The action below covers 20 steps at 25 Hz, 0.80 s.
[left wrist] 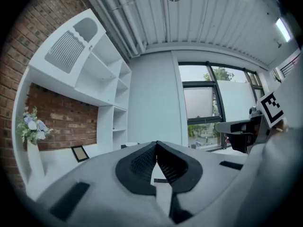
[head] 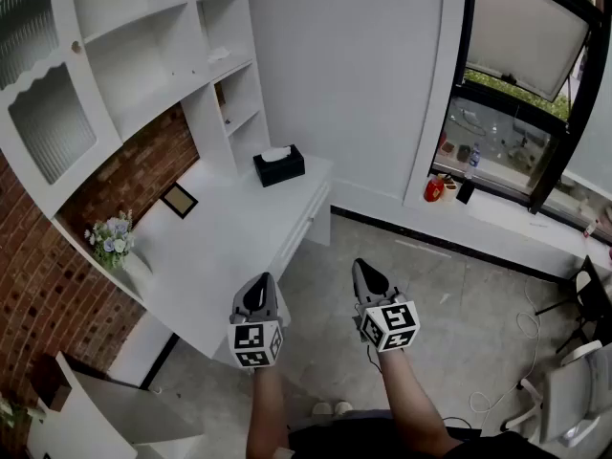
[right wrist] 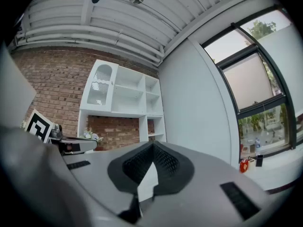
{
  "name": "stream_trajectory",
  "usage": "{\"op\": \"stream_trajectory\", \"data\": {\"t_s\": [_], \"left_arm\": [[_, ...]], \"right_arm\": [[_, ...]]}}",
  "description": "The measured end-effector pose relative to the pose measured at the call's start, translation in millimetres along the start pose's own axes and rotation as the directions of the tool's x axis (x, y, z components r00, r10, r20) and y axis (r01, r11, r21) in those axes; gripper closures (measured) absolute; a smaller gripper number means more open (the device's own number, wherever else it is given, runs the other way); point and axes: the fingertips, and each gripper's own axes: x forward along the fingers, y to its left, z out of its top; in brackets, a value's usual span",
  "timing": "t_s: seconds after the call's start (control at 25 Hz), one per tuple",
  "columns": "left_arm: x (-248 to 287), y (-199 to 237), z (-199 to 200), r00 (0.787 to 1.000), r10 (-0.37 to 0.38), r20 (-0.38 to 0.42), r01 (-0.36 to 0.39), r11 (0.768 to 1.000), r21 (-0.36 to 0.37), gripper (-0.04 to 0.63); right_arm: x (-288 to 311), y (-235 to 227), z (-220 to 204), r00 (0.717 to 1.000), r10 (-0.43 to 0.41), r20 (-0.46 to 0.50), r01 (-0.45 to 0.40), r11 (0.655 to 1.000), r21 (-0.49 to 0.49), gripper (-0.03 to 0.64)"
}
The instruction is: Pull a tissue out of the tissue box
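Observation:
A black tissue box [head: 278, 165] with a white tissue sticking out of its top stands at the far end of the white desk [head: 229, 247], by the shelf unit. Both grippers are held level in front of the person, well short of the box and over the floor by the desk's near corner. My left gripper [head: 263, 281] is shut, its dark pads [left wrist: 142, 164] meeting at the tips with nothing between them. To its right, my right gripper [head: 362, 269] is also shut and empty, its fingertips [right wrist: 163, 162] touching.
A small picture frame [head: 179, 200] and a vase of flowers [head: 113, 239] stand on the desk against the brick wall. White shelving [head: 143, 46] rises above. A red object [head: 435, 189] sits on the window sill. A chair [head: 574, 390] and a cable [head: 521, 328] are at the right.

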Motion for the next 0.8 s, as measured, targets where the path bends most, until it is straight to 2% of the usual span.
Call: {"op": "stream_trajectory", "data": {"t_s": [0.8], "left_arm": [[3.1, -0.4, -10.2, 1.000, -0.011, -0.023, 0.011, 1.000, -0.018, 0.586]], "right_arm": [[2.8, -2.1, -0.6, 1.000, -0.002, 0.022, 0.001, 0.999, 0.035, 0.620]]}}
